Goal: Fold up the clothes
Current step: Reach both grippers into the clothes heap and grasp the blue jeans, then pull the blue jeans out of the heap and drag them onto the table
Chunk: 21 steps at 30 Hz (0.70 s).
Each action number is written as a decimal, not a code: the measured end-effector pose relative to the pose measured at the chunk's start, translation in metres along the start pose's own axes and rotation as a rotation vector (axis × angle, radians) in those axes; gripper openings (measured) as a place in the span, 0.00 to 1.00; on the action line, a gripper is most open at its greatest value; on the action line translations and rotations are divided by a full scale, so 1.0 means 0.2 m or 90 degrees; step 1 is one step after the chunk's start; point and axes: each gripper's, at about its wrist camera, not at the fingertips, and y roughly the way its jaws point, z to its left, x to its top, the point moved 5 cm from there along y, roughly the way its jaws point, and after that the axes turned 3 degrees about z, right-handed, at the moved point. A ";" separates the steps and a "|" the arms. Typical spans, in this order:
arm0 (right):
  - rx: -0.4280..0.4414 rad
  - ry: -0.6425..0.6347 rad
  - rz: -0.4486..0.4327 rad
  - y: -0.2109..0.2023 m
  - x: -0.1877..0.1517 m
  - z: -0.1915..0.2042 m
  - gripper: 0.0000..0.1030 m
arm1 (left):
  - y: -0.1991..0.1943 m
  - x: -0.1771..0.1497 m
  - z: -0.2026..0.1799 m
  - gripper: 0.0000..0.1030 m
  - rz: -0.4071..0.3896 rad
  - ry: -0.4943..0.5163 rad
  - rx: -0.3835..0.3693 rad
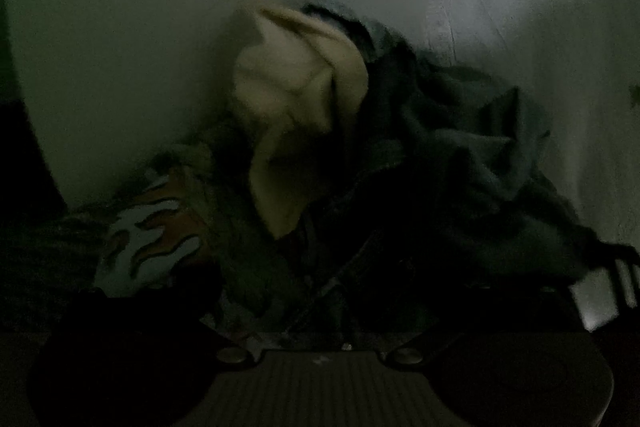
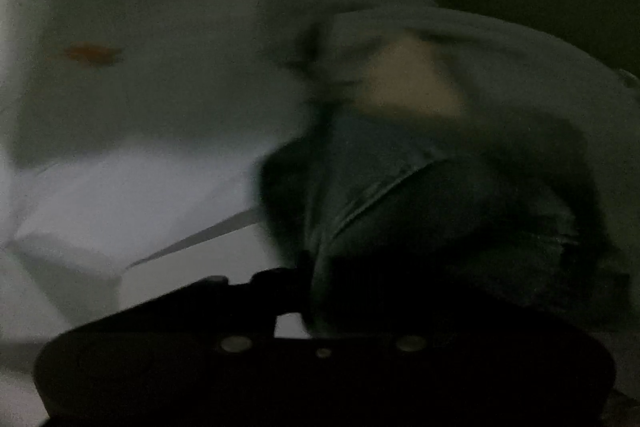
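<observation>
The left wrist view is very dark. A pile of clothes lies ahead: a cream garment on top, a dark grey-green garment to its right, a flame-patterned piece and a green fuzzy piece at lower left. My left gripper hovers low over the pile's near edge, its dark fingers spread apart, nothing pinched. In the right wrist view, my right gripper is shut on the dark grey-green garment, which bunches up in front of it. A cream patch shows behind, blurred.
A pale wall or sheet backs the pile. In the right wrist view a white box-like shape sits at lower left, with a small orange mark on the pale surface above it.
</observation>
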 end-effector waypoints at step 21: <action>0.085 -0.451 -0.433 -2.48 -0.22 1.43 0.08 | -0.90 -0.57 -0.49 1.00 -0.119 0.105 -0.090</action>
